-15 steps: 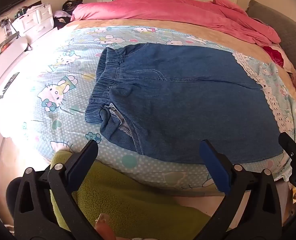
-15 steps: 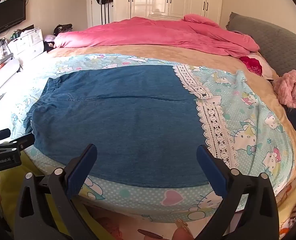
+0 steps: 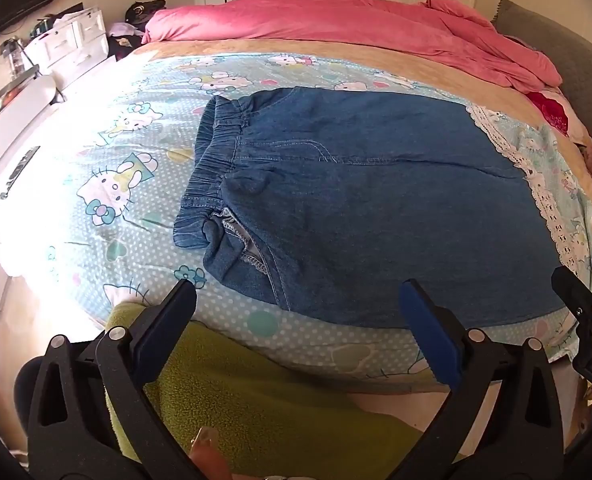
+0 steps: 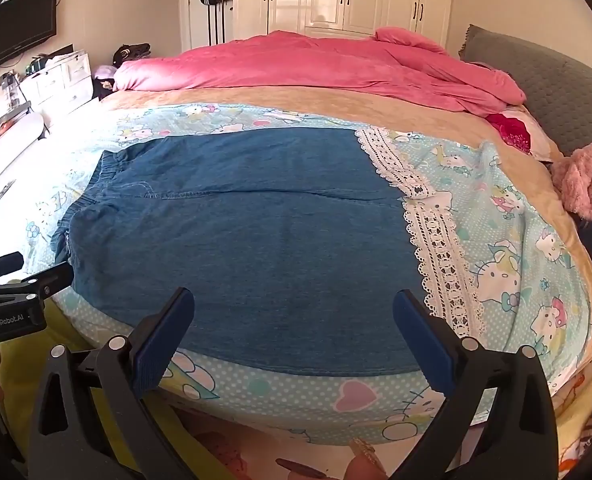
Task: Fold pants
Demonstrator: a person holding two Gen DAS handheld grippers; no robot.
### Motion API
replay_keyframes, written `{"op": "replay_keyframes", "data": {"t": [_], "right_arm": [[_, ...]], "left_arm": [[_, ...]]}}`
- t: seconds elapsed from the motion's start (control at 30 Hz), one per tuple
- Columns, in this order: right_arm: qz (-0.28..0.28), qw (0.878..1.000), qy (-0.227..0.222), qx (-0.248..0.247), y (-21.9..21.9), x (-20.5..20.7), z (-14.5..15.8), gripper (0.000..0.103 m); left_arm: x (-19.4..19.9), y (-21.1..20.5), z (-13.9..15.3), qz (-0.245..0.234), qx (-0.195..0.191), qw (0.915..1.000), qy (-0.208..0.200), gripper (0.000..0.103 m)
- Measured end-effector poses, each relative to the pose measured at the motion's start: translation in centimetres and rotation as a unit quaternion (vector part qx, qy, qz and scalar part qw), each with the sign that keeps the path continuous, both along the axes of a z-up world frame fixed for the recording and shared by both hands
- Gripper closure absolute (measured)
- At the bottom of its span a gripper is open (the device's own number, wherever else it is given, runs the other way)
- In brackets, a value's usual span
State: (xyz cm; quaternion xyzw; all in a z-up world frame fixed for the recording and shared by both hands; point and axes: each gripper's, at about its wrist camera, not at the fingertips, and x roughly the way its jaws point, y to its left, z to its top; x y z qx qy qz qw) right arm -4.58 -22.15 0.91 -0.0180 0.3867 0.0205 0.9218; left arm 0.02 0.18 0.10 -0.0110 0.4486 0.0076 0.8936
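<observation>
While hovering just off the near edge of the cartoon-print sheet [image 3: 107, 184], at its left end, holding the left gripper [image 3: 298, 292] tilted down toward the bed, fingers [image 3: 428, 328] standing wide apart and clamping nothing.

Looking past it at the pants [image 3: 376, 208], lying spread flat on the middle of the sheet, lengthwise along its near edge and touching neither gripper. Finding the elastic waistband [image 3: 211, 168] toward the sheet's left side, bunching and rucking a little at the corner nearest the sheet's near edge, with an inner seam showing there.

Judging the denim as soft, thin and fairly light: probably draping and sagging rather than keeping its shape, probably creasing easily, not slippery, not fragile. Expecting a one-point pinch to let the rest droop, so favouring two holds at once.

Moving rightward along the sheet, following the two legs side by side, meeting at a centre seam, and ending in white lace trim [image 4: 428, 240] toward the sheet's right side.

Holding the right gripper [image 4: 293, 298] off the sheet's near edge further right, also tilting down, fingers [image 4: 163, 332] likewise spread fully and gripping nothing.

Suggesting, as a judgement only, pinching through both layers: the left at the near waistband corner, the right at the near hem beside the lace, keeping the cloth taut between them while folding.
</observation>
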Motion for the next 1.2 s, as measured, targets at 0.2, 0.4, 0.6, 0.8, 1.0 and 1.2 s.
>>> {"op": "replay_keyframes", "data": {"t": [0.2,0.4,0.6,0.8,1.0,1.2], "right_arm": [[0.002,1.000,0.000,0.001,-0.03,0.02,-0.07,0.004],[0.003,1.000,0.001,0.000,0.17,-0.01,-0.18,0.004],[0.004,1.000,0.002,0.001,0.28,-0.12,-0.28,0.004],[0.006,1.000,0.003,0.002,0.40,-0.10,-0.29,0.004],[0.009,1.000,0.008,0.004,0.53,0.04,-0.61,0.004],[0.012,1.000,0.010,0.006,0.64,0.19,-0.77,0.004]], "left_arm": [[-0.06,0.06,-0.02,0.000,0.000,1.0000,-0.001,0.008],[-0.10,0.17,0.04,0.001,0.001,1.0000,-0.001,0.008],[-0.11,0.19,0.04,0.001,0.001,1.0000,-0.001,0.008],[-0.15,0.25,0.06,0.001,0.001,1.0000,-0.001,0.008],[-0.18,0.38,0.16,0.000,0.001,1.0000,0.000,0.008],[0.07,0.40,-0.14,0.002,0.000,1.0000,0.002,0.008]]}}
